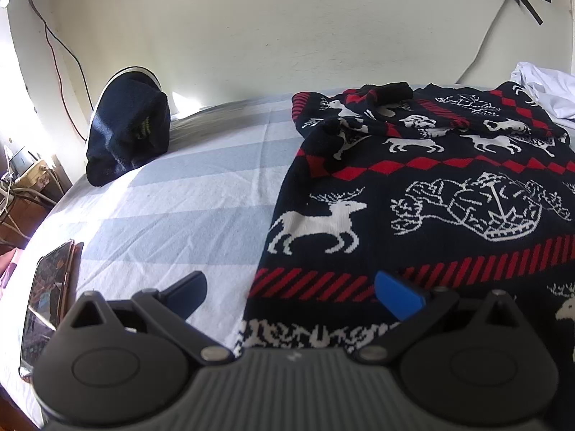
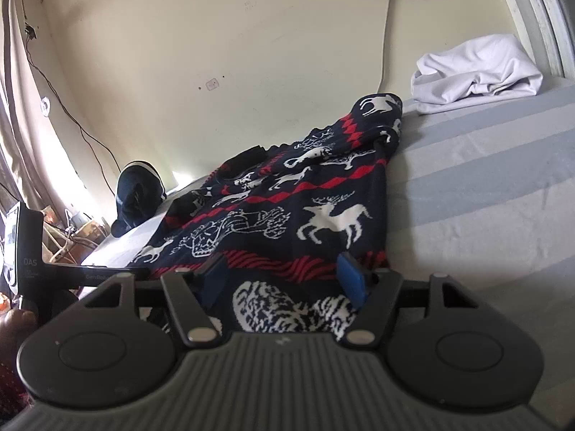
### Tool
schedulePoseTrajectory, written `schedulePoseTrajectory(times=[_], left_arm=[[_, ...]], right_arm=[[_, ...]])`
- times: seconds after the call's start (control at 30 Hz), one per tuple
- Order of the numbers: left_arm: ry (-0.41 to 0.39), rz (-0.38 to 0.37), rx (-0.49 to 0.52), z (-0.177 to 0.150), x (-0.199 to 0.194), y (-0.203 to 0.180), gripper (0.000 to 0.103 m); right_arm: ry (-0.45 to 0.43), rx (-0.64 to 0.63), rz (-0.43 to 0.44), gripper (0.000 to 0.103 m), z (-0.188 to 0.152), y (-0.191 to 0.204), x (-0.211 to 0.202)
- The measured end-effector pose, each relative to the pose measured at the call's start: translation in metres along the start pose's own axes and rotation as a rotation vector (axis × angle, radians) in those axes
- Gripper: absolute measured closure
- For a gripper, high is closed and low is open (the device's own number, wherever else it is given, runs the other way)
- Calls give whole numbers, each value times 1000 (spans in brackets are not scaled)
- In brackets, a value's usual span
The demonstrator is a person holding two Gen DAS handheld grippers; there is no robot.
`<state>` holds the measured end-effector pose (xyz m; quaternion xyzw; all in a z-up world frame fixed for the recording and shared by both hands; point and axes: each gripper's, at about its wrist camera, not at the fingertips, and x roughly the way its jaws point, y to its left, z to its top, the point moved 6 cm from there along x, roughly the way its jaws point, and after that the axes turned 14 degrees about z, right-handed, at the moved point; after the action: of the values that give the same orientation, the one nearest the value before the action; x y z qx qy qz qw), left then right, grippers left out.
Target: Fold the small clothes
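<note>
Hovering low over the near hem, the left gripper (image 1: 291, 292) stood wide apart with nothing between its fingers, one finger above the bare striped bed sheet (image 1: 172, 215) and the other above the sweater (image 1: 431, 197). The right gripper (image 2: 284, 280) also gaped, straddling the white-patterned bottom band of the same sweater near its right corner; whether its fingers touched the knit could not be told. The step in hand looked like the opening grasp: both grippers lined up at the hem, neither closed. The next move would call for pinching the two bottom corners through all layers and carrying them up toward the collar. A phone (image 1: 46, 298) lay on the sheet just left of the left gripper. Farther on, the sweater spread flat across the bed, navy with red bands and white reindeer, but its upper part was rumpled, a sleeve bunched across the chest. Beyond, a dark garment (image 1: 129, 129) sat heaped by the wall, and a crumpled white cloth (image 2: 474, 72) waited at the far right
</note>
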<state>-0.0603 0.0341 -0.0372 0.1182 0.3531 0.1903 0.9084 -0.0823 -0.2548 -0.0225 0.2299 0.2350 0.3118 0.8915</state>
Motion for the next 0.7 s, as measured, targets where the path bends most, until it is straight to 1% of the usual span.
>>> schedulePoseTrajectory(times=[0.07,0.2,0.27,0.3,0.33,0.5,0.57,0.63,0.7], left_arm=[[-1,-1,1,0,0,0,0],[-1,0,-1,0,0,0,0],[-1,0,-1,0,0,-1,0],[-1,0,-2,0,0,-1,0],[-2,1,-1,0,0,-1,0],[-13,0,8,0,0,-1,0],[-14,-10,11,-1,0,0,0],[-17,-39,27,-1,1,2,0],[-6,-88,41,-2,2,9,0]], right_arm=[[2,-11,-6,52,1,0,-8],[17,-78,-47,60,1,4,-19],[48,-98,-66,61,-2,2,-18],[73,-100,-93,61,-5,-2,-15],[85,-98,-115,64,-7,-7,-13],[38,-13,-95,64,-2,-17,-18],[20,-11,-86,61,0,-15,-24],[5,-25,-82,60,4,-11,-34],[4,-22,-60,60,6,-9,-45]])
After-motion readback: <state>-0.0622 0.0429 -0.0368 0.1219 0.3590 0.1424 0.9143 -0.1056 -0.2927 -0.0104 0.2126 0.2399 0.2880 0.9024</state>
